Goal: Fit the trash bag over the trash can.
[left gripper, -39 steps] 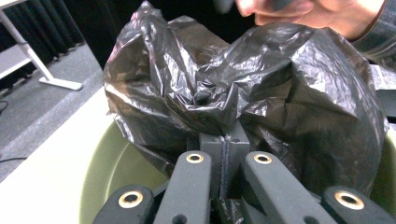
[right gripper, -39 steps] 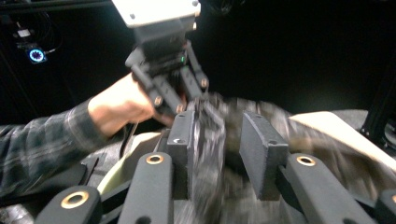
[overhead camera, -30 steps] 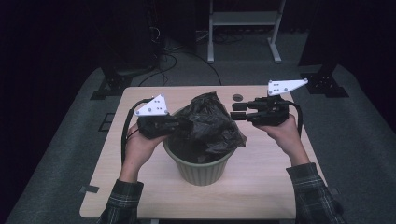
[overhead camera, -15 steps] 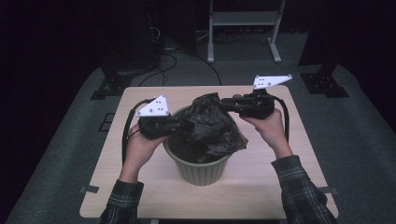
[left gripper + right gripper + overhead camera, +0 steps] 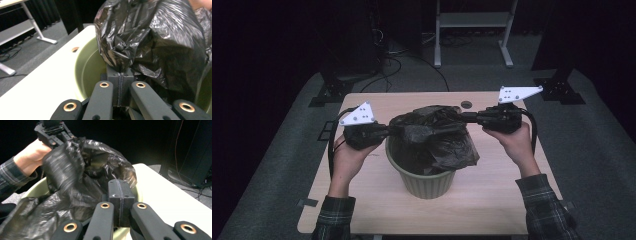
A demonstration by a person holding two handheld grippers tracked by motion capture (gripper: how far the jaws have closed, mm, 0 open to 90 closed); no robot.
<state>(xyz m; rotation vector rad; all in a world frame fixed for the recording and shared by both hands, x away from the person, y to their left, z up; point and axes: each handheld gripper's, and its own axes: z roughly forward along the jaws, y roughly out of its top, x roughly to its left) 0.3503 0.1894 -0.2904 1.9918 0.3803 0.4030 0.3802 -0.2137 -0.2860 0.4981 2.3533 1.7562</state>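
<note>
A crumpled black plastic bag (image 5: pixel 432 135) hangs over a pale green bin (image 5: pixel 427 182) at the middle of the wooden table (image 5: pixel 492 195). My left gripper (image 5: pixel 391 131) is shut on the bag's left edge; in the left gripper view the pads (image 5: pixel 119 75) pinch a fold of the bag (image 5: pixel 155 42) above the bin's inner wall (image 5: pixel 87 67). My right gripper (image 5: pixel 464 117) has just been closing and is shut on the bag's right edge. In the right gripper view its pads (image 5: pixel 119 190) meet with film of the bag (image 5: pixel 82 182) caught at them. The bag is stretched between both grippers.
A small dark round spot (image 5: pixel 466 105) marks the table behind the bin. A metal stand (image 5: pixel 472 30) and cables (image 5: pixel 387 60) are on the grey floor beyond the table. The other hand with its gripper (image 5: pixel 58 137) appears across the bag.
The right gripper went in to the bag's edge, then drew back to the right with it. The left hand shifted left, and the bag is spread wider over the bin.
</note>
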